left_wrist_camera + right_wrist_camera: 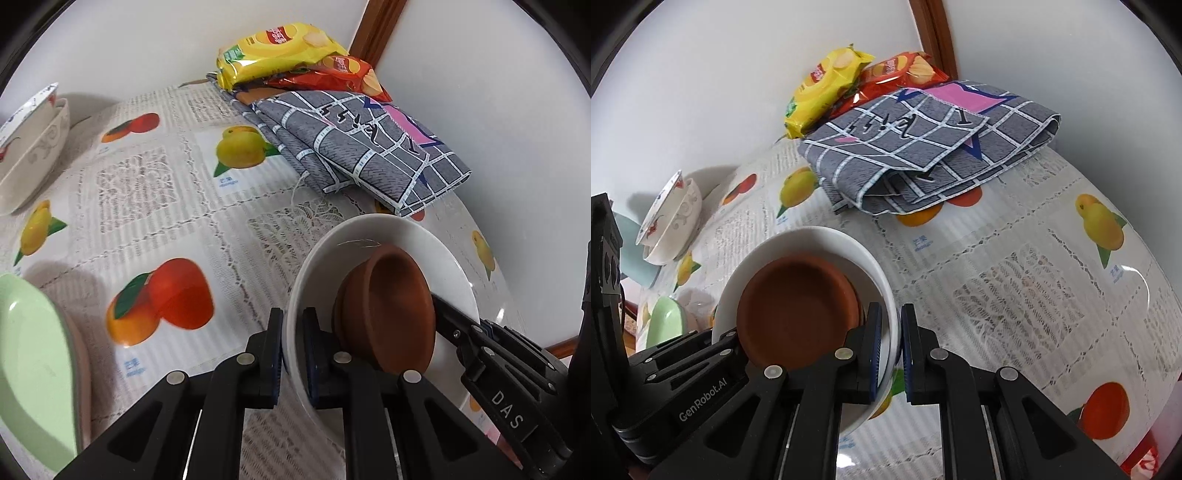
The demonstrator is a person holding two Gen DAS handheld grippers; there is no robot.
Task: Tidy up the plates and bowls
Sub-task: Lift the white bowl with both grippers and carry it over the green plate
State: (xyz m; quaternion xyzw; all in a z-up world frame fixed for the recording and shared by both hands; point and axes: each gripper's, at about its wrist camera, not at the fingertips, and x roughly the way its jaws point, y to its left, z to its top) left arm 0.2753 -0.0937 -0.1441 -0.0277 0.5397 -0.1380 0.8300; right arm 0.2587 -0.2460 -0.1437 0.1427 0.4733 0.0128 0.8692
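Both tongs, left (293, 354) and right (891, 354), clamp white plate (436, 251) carrying brown bowl (391, 306); bowl stack (33, 147) at ten o'clock awaits.

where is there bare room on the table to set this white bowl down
The widest bare patch is mid-table, between the stacked bowls, the green dish and the folded cloth. There is more bare tablecloth in front of the cloth in the right view. The back corner, with cloth and snack bags, is crowded.
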